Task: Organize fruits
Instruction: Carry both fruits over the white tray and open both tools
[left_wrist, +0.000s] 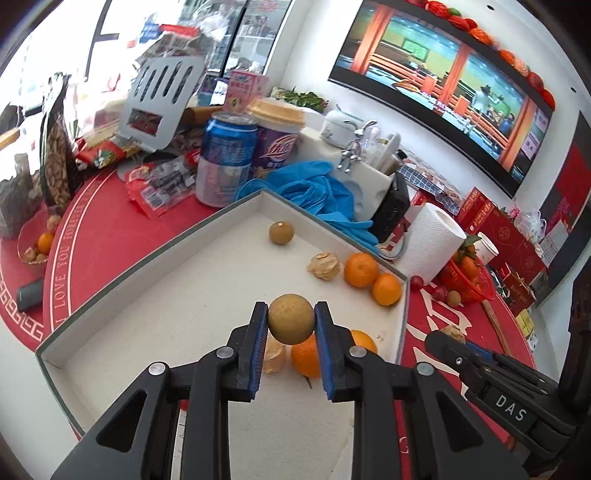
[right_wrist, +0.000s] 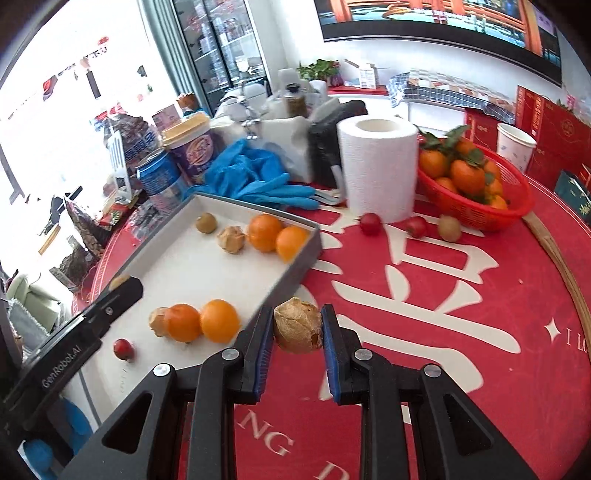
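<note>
The left gripper (left_wrist: 291, 323) clamps a round longan (left_wrist: 291, 318) over the near tray (left_wrist: 236, 218); it may roll once released. The right gripper (right_wrist: 298, 328) pinches a papery husk fruit (right_wrist: 298, 325) right of the tray; excess pressure could crush it.

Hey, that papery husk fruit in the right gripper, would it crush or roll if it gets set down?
The husk fruit looks papery and wrinkled, so probably light and easily crushed. Its lumpy, ribbed shape likely rolls less than the smooth round fruit.

My left gripper (left_wrist: 291, 322) holds a longan (left_wrist: 291, 317) above the tray (left_wrist: 147, 254); my right gripper (right_wrist: 297, 326) holds a husked berry (right_wrist: 297, 325) beside it. Basket (right_wrist: 480, 212) behind, on the bench (right_wrist: 443, 314).
</note>
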